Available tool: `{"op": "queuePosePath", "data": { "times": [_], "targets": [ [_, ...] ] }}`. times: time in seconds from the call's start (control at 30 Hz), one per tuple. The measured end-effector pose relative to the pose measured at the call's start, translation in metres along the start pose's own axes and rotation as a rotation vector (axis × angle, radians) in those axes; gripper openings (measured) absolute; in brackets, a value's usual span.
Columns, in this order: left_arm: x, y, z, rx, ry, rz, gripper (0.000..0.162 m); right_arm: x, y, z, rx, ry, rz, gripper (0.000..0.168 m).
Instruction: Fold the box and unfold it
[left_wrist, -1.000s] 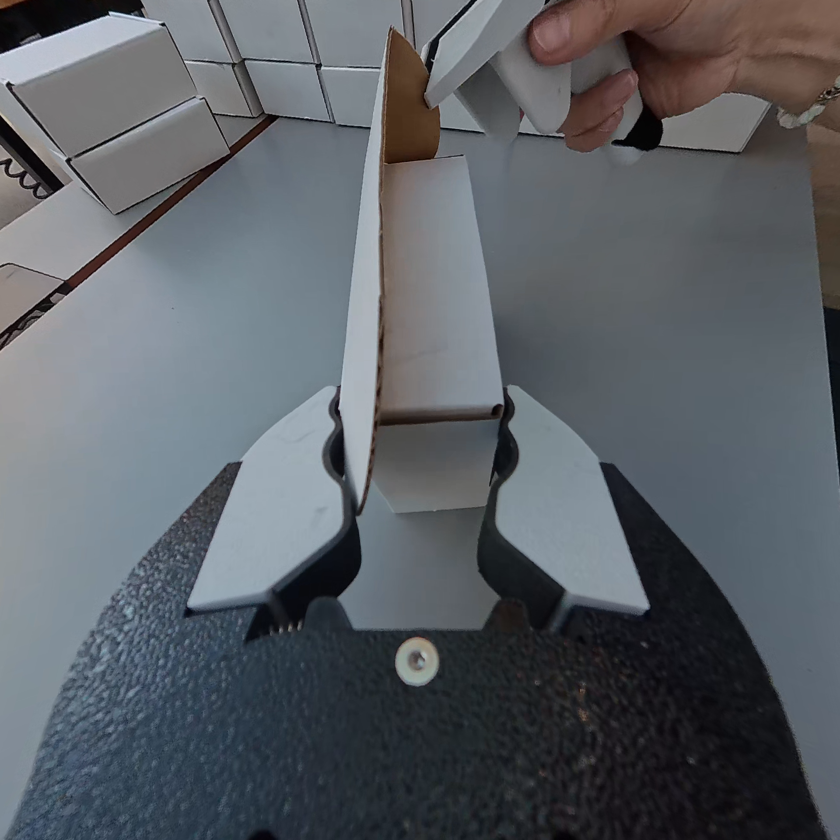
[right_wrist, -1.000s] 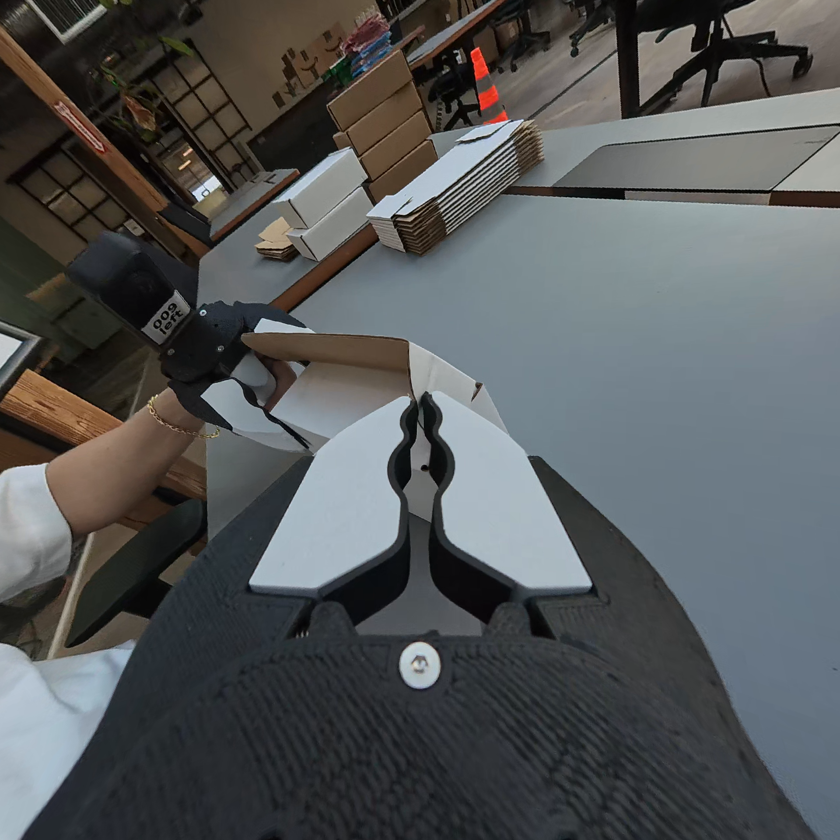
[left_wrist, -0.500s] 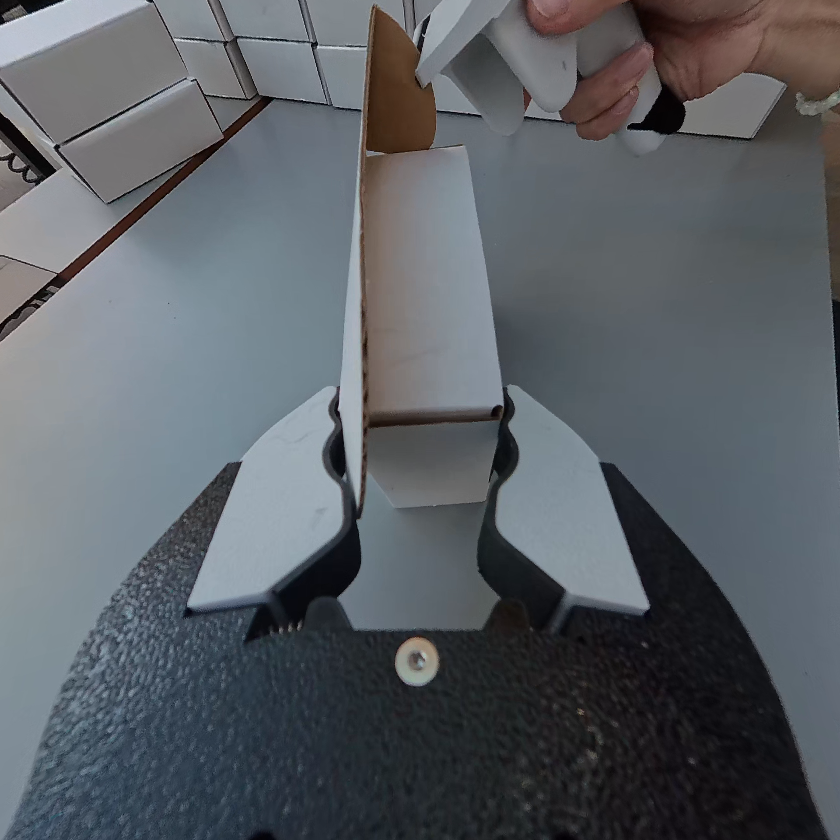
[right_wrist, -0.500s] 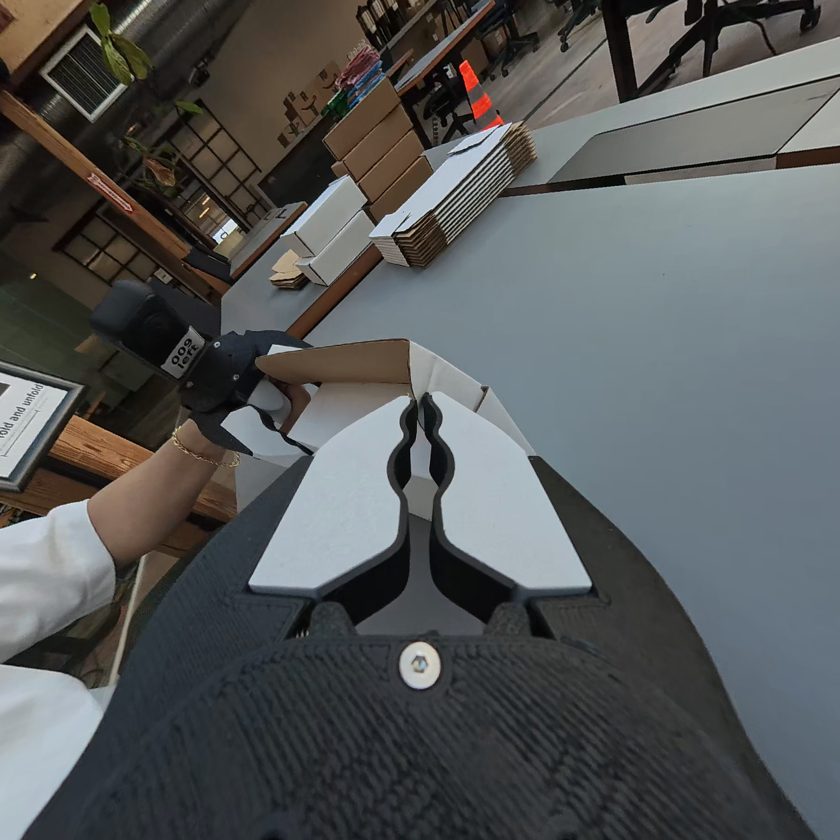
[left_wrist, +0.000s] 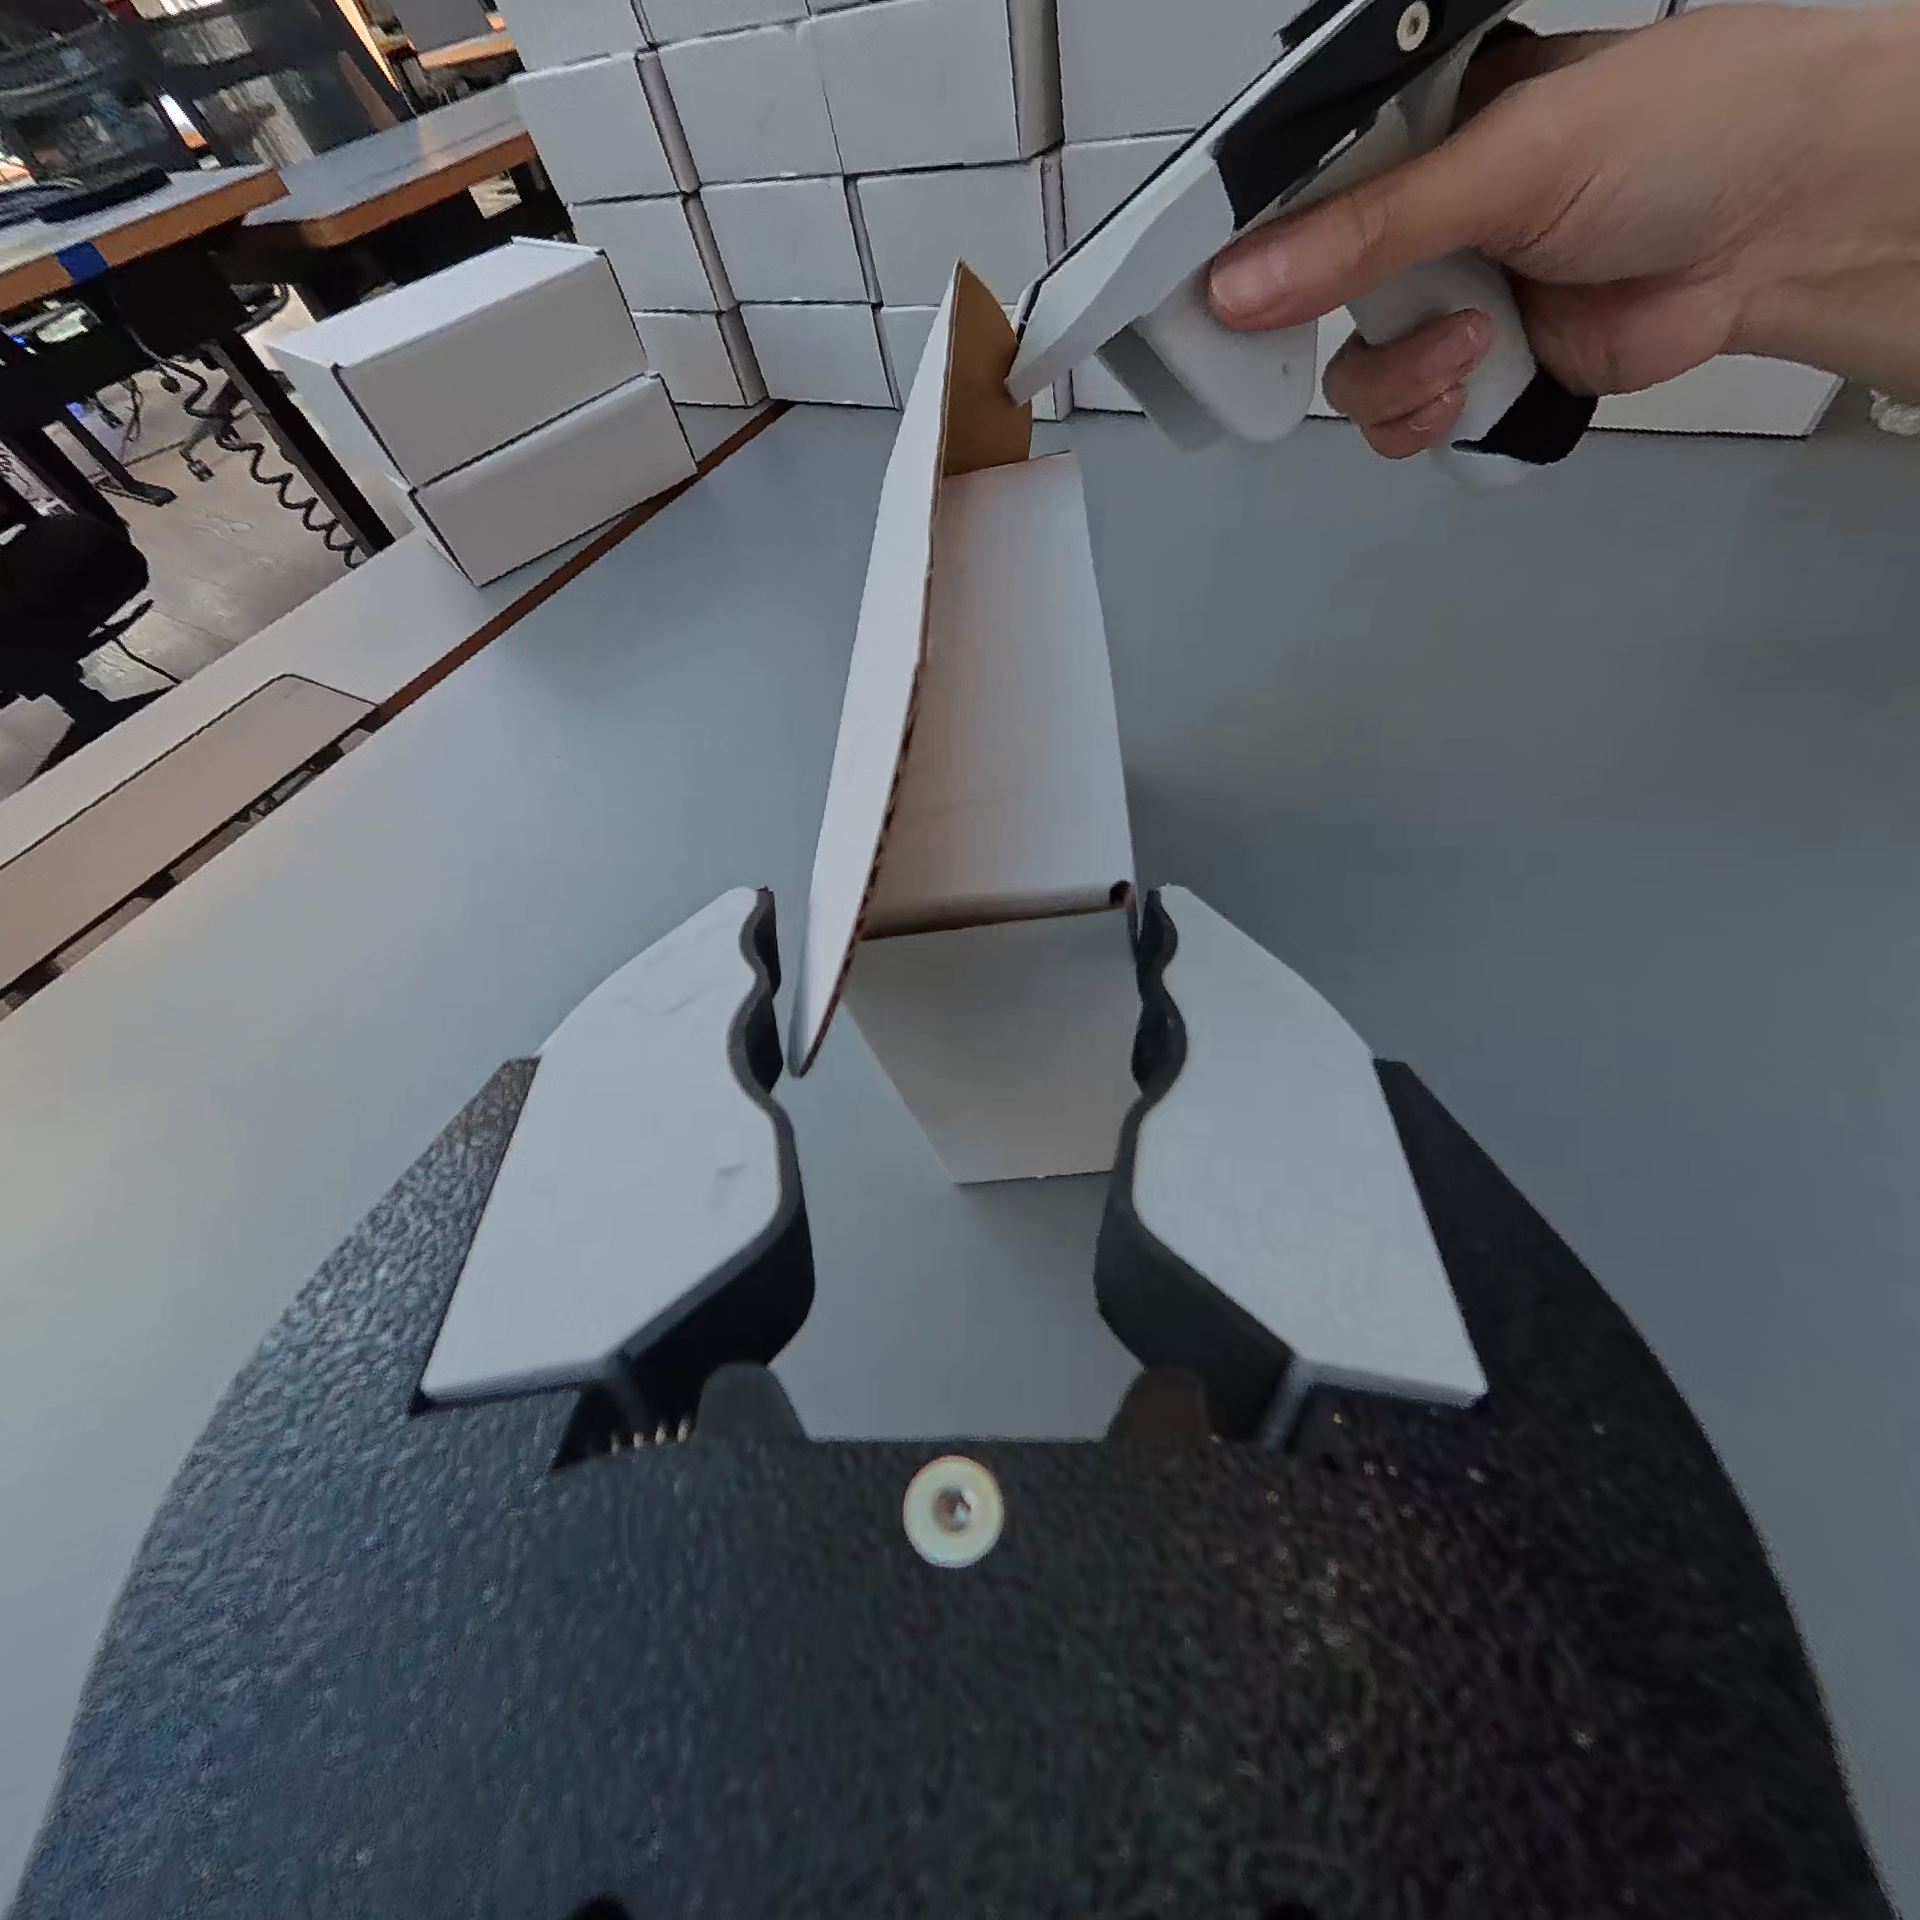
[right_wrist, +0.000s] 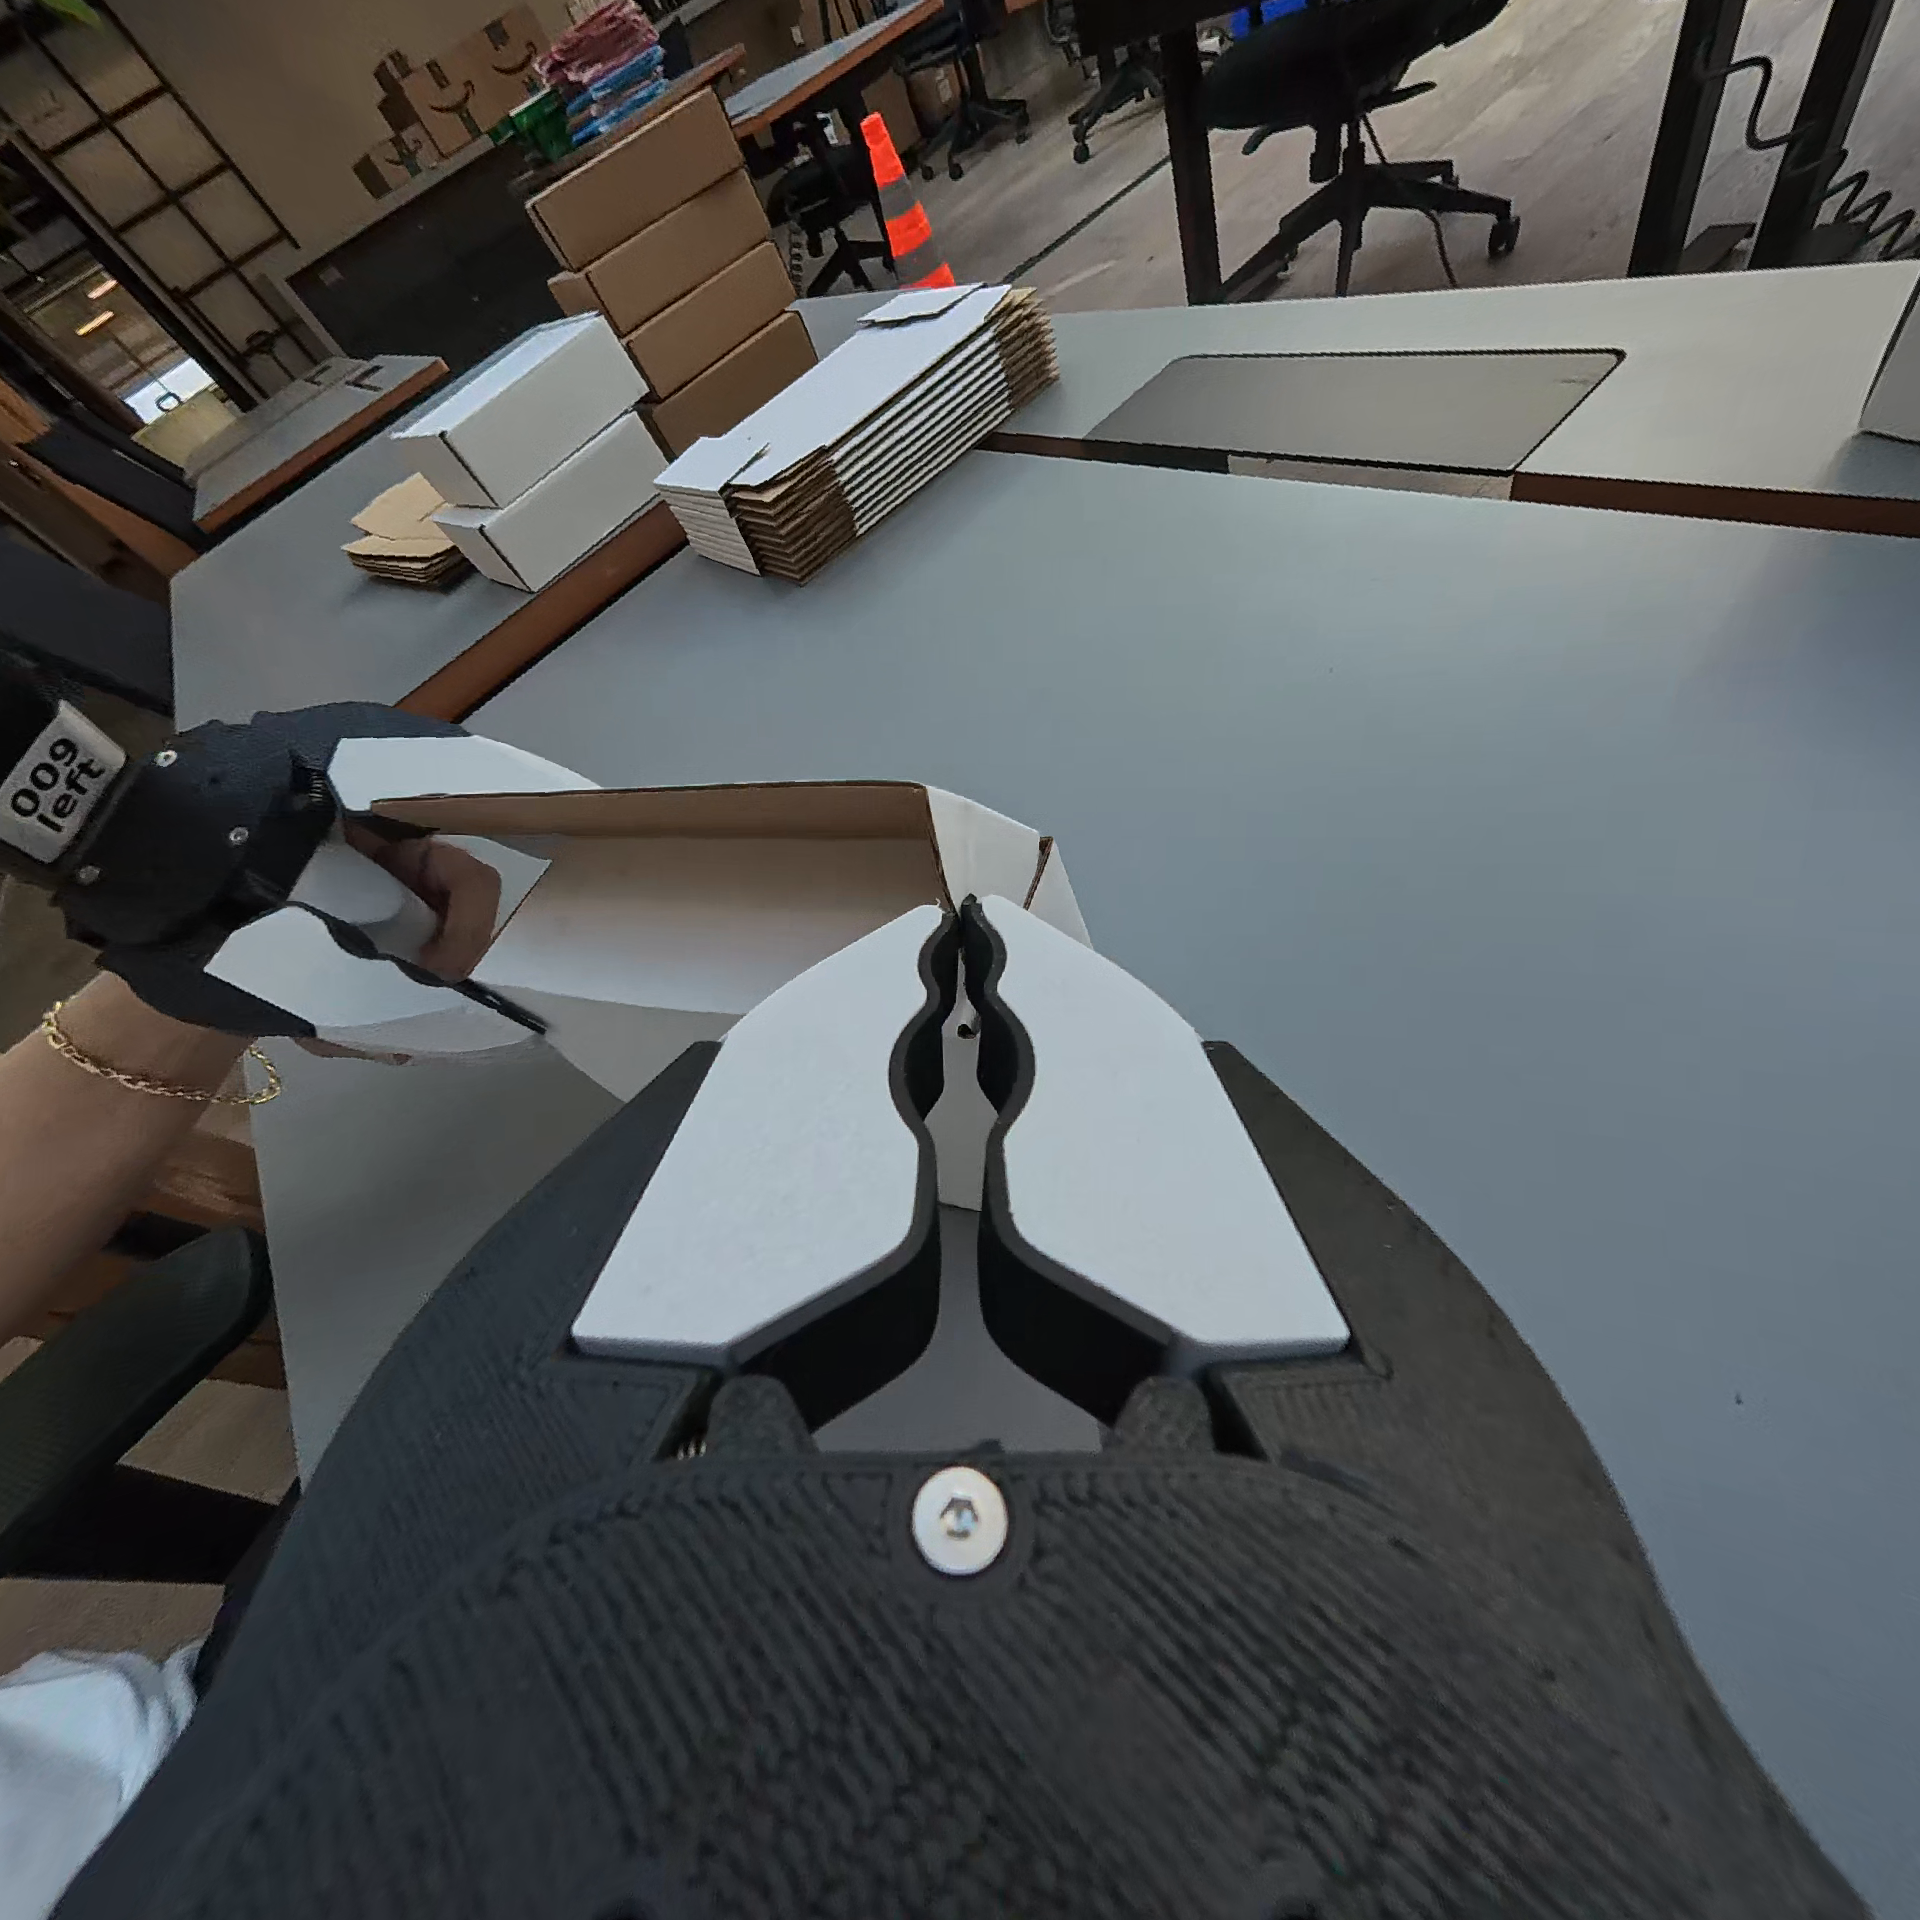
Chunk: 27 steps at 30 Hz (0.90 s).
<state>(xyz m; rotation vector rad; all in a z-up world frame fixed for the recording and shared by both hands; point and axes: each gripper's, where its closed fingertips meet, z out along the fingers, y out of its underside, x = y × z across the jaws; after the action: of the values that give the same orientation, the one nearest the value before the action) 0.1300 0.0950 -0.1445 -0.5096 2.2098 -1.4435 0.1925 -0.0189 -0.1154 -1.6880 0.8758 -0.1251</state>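
Observation:
A long white cardboard box (left_wrist: 997, 727) with a brown inside is held above the grey table (left_wrist: 1507, 831). My left gripper (left_wrist: 958, 930) is shut across its near end, one finger on each side. The lid panel (left_wrist: 883, 675) stands up and leans left, away from the body. My right gripper (right_wrist: 961, 914) is shut on the flap at the box's far end. In the left wrist view its tip (left_wrist: 1023, 364) meets the lid's brown rounded tab (left_wrist: 982, 384). The box (right_wrist: 727, 894) also shows in the right wrist view, open side up.
A wall of white boxes (left_wrist: 935, 156) stands at the table's back. Two more white boxes (left_wrist: 499, 395) are at the left. A stack of flat cardboard blanks (right_wrist: 862, 436), brown boxes (right_wrist: 675, 281) and an orange cone (right_wrist: 904, 208) are on the far side.
The lid has swung further left, away from the box body. The right gripper has stayed shut on the far flap. Both views have tilted up and show more background.

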Motion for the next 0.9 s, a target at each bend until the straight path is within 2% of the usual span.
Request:
{"op": "queuePosePath", "data": {
  "times": [0.07,0.17,0.33,0.43,0.63,0.8,0.9],
  "targets": [
    [-0.001,-0.01,-0.016,0.073,-0.038,-0.002,0.061,0.0,-0.001,0.001,0.002,0.003,0.012,0.001],
    [-0.002,-0.025,-0.039,0.185,-0.111,0.043,0.041,0.001,-0.001,0.002,0.012,0.013,0.014,0.001],
    [0.0,-0.02,-0.044,0.174,-0.15,0.126,0.014,0.001,-0.001,0.001,0.024,0.004,0.03,0.001],
    [-0.002,-0.022,-0.041,0.199,-0.165,0.116,0.007,0.001,0.0,0.001,0.021,0.014,0.018,0.001],
    [-0.006,-0.026,-0.036,0.201,-0.213,0.096,0.002,0.002,0.001,0.0,0.018,0.038,0.004,0.001],
    [-0.021,-0.03,-0.035,0.177,-0.283,-0.175,0.003,0.002,0.001,-0.002,0.07,0.105,-0.033,0.001],
    [-0.033,-0.029,-0.033,0.1,-0.342,-0.335,0.003,-0.002,0.002,-0.002,0.12,0.165,-0.061,0.001]
  ]
}}
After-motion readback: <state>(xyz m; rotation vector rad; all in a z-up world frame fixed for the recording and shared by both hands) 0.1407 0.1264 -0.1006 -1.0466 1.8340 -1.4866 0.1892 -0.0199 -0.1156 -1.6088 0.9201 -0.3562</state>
